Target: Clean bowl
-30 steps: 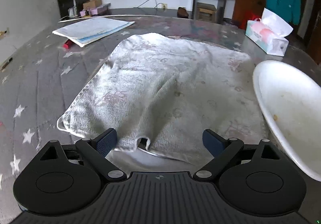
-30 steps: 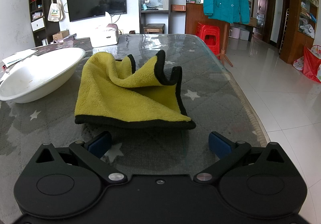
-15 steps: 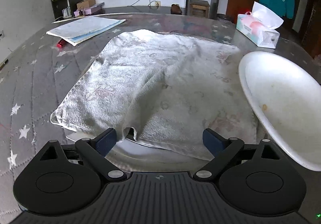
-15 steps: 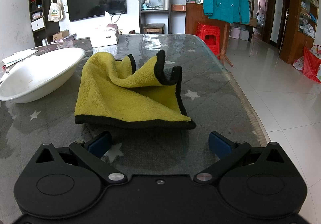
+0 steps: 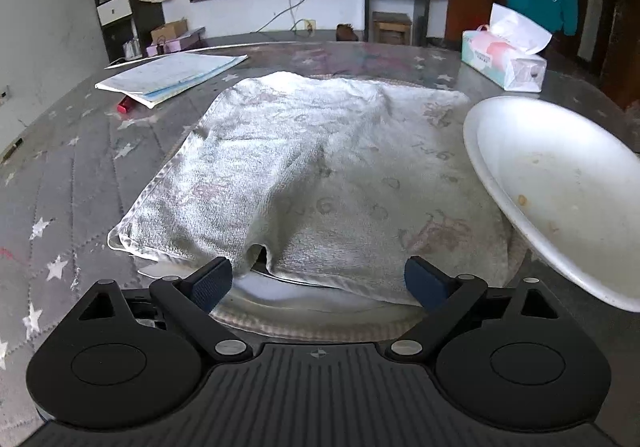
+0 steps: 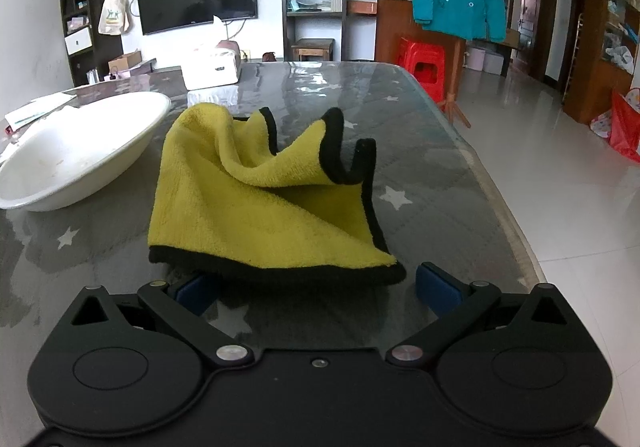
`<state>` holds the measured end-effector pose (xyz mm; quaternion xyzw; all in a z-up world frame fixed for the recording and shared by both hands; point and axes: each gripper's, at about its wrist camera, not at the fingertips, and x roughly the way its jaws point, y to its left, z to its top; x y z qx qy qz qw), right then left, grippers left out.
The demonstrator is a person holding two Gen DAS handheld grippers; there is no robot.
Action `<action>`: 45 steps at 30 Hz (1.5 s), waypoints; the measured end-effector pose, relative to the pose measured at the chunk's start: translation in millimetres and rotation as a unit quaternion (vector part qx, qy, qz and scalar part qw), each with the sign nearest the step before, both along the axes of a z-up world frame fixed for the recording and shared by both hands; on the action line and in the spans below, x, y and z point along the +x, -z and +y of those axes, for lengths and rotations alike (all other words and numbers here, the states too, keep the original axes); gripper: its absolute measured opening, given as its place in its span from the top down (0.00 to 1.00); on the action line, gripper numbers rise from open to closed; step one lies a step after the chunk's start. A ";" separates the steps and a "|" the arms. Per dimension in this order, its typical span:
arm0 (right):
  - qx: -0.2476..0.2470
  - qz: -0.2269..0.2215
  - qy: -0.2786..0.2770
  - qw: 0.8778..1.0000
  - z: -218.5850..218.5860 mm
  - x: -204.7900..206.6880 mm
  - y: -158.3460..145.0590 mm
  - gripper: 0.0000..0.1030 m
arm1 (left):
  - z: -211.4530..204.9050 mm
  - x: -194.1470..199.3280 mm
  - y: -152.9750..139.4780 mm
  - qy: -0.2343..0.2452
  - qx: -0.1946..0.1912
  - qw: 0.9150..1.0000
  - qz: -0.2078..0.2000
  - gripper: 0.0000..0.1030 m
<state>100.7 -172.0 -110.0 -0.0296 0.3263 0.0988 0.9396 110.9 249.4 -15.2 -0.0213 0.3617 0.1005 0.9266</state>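
Observation:
A white oval bowl (image 5: pixel 560 191) with small food specks inside sits at the right of the left wrist view, its edge resting on a pale grey towel (image 5: pixel 320 175). My left gripper (image 5: pixel 320 281) is open at the towel's near hem, with nothing between its fingers. The right wrist view has the same bowl (image 6: pixel 76 151) at the left. Beside it lies a crumpled yellow cloth with black trim (image 6: pixel 264 199). My right gripper (image 6: pixel 316 291) is open right at the cloth's near edge, and that edge covers part of the left fingertip.
A tissue pack (image 5: pixel 504 55) stands behind the bowl, and papers (image 5: pixel 172 77) with a red pen lie at the far left. The grey star-patterned table (image 6: pixel 432 163) ends at the right, with tiled floor, a red stool (image 6: pixel 424 63) and a coat rack beyond.
The left gripper has drawn back and turned left, so towel and bowl sit further away. The right gripper has moved forward until the yellow cloth's edge reaches its fingertips.

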 end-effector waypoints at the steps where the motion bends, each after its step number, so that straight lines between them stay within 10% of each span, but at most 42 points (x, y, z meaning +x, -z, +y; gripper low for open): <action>1: 0.000 -0.001 0.000 1.000 0.1 -0.8 0.0 0.00 | 1.2 -0.4 0.2 0.001 -0.001 1.000 -0.002 0.08; 45: 0.003 -0.004 0.002 1.000 -3.8 -4.1 0.0 0.00 | 31.5 -3.4 7.5 0.022 -0.009 0.999 -0.031 0.01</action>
